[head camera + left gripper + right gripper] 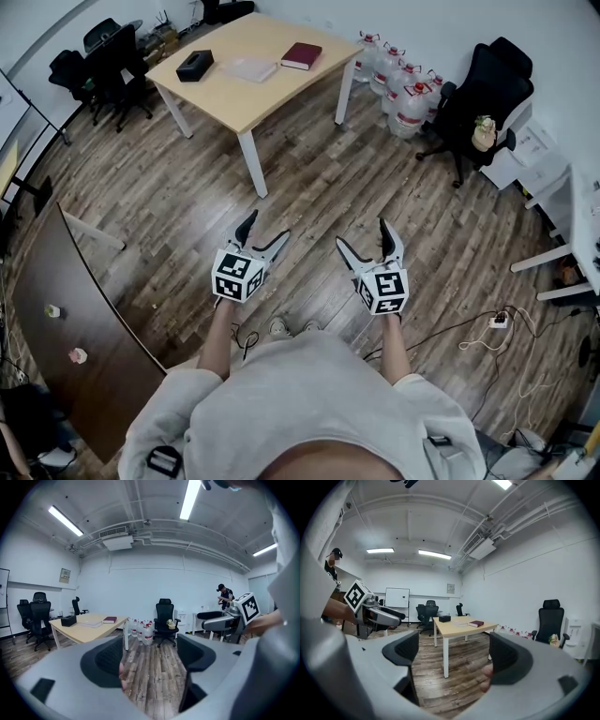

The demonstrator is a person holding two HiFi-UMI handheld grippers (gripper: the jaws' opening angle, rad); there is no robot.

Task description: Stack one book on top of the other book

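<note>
**Grippers open and empty, both books well ahead on the table**

Our left gripper (267, 227) is released: its two dark padded jaws stand wide apart, and between them we see only the brown wood-plank floor (309, 178). Our right gripper (364, 234) is released too, its jaws just as wide, with nothing held. We hold the two side by side above the floor, near each other but apart, each with its marker cube toward us and its jaws pointing away.

Ahead of both grippers, well apart from them, stands the light wooden table with white legs (234, 98). Its nearest leg is the closest part of it to the left gripper. On the far side of the tabletop lies the dark red hardcover book (301, 55), flat near the corner on the right gripper's side. Just beside it, toward the left gripper's side, lies the pale flat book (249, 67). The two are next to each other, neither on top of the other. Further along on that side sits a black rectangular box (194, 65).

Beyond the table, ahead and to the right of the right gripper, clear plastic water bottles (403, 89) stand clustered on the floor, and a black office chair (483, 94) stands just past them. Out to the left of the left gripper runs a dark brown tabletop (66, 319). To the right of the right gripper, a white power strip (498, 322) lies on the floor.
</note>
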